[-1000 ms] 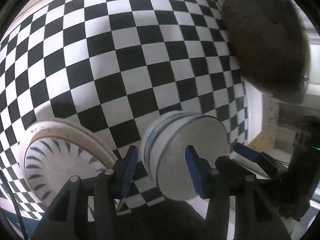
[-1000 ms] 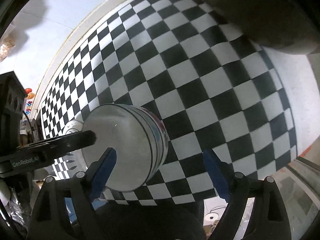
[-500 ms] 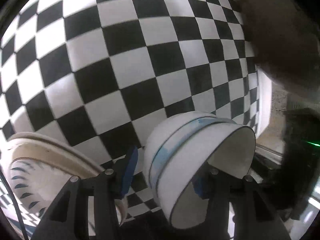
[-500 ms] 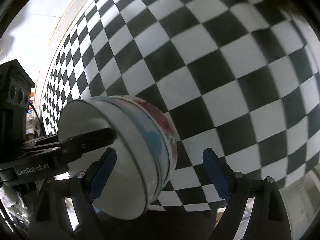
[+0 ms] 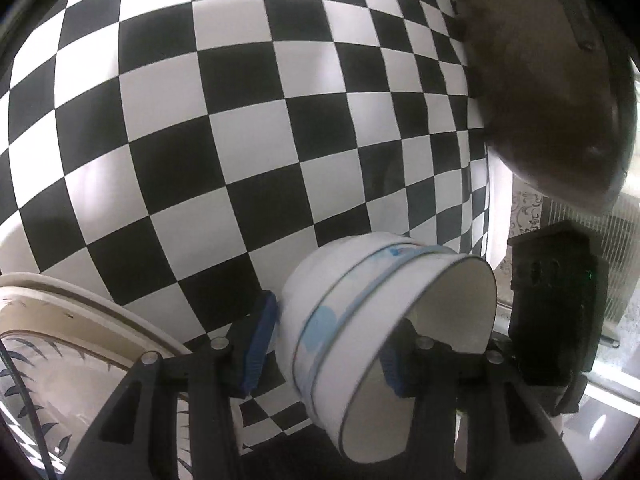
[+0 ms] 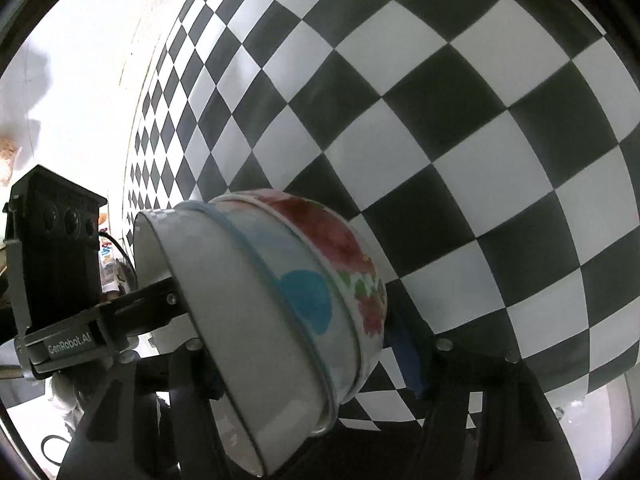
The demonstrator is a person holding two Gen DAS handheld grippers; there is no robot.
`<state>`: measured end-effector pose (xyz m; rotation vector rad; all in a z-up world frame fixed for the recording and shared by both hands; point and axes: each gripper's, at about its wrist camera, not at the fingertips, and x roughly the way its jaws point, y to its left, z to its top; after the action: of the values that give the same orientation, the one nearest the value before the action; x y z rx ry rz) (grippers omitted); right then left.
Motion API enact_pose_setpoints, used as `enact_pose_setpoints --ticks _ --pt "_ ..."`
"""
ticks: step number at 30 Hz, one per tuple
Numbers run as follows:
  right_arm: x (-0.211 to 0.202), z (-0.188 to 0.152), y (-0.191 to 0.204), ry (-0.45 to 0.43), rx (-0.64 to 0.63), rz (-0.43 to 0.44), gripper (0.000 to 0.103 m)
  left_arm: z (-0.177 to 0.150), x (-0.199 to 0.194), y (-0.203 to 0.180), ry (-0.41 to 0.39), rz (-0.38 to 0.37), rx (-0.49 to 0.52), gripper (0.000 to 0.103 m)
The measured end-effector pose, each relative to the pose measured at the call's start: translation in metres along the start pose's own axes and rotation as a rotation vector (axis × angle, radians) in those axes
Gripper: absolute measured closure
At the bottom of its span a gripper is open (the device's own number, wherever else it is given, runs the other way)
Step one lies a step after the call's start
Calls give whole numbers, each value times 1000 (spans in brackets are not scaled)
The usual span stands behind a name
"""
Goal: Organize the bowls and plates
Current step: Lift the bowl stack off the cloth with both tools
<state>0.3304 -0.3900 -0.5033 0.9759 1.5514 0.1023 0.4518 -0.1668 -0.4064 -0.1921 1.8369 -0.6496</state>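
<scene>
- Left gripper (image 5: 326, 344) clamped on stacked white enamel bowls (image 5: 360, 320), one finger inside the rim.
- Right gripper (image 6: 316, 356) just closing around the same bowls; contact unclear.
- Best lowered level onto the checkered tablecloth (image 5: 240, 120), avoiding the leaf-patterned plate (image 5: 60, 360).

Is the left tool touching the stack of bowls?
Touching. In the left wrist view, the left tool pinches the bowls: one blue pad presses their outside, the other sits inside the rim.

Two nested white bowls (image 6: 280, 312), blue-banded inside floral, tipped on their side; a leaf-patterned plate (image 5: 60, 360) lies beside them.
</scene>
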Motion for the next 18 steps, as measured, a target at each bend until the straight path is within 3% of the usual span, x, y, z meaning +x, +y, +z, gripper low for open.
enact_pose_setpoints --ticks 18 --pt "-20 5 35 -59 -85 -19 44 -11 -13 -2 -67 -4 7 60"
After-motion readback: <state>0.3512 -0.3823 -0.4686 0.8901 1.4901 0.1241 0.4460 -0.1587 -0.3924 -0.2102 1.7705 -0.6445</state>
